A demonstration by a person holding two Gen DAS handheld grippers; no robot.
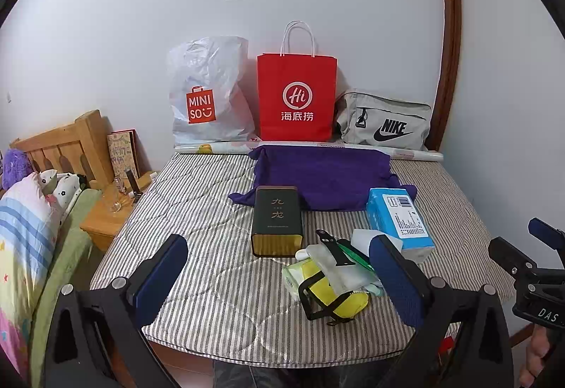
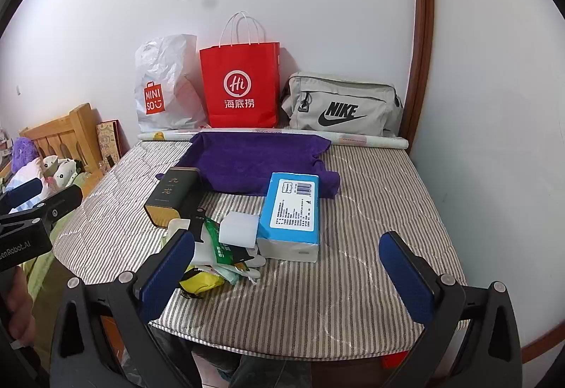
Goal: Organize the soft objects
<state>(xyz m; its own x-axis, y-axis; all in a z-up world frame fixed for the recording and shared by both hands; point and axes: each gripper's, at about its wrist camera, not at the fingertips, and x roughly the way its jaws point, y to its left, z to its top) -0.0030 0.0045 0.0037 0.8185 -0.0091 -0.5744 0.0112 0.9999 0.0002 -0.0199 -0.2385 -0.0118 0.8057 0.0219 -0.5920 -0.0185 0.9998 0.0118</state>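
A purple cloth [image 1: 325,176] [image 2: 254,158] lies spread on the striped mattress [image 1: 212,246] [image 2: 353,246]. In front of it are a blue tissue pack [image 1: 399,218] [image 2: 293,208], a dark tin box [image 1: 277,218] [image 2: 173,197], and a pile with a yellow pouch [image 1: 339,299] [image 2: 201,278], wipes and a black strap. My left gripper [image 1: 279,278] is open and empty above the near edge, the pile between its fingers. My right gripper [image 2: 286,275] is open and empty, right of the pile.
Against the wall stand a white Miniso plastic bag [image 1: 208,95] [image 2: 166,88], a red paper bag [image 1: 296,95] [image 2: 240,88] and a grey Nike bag [image 1: 385,123] [image 2: 342,105]. A rolled paper [image 1: 406,151] lies behind the cloth. A wooden nightstand [image 1: 106,211] and bed are at left.
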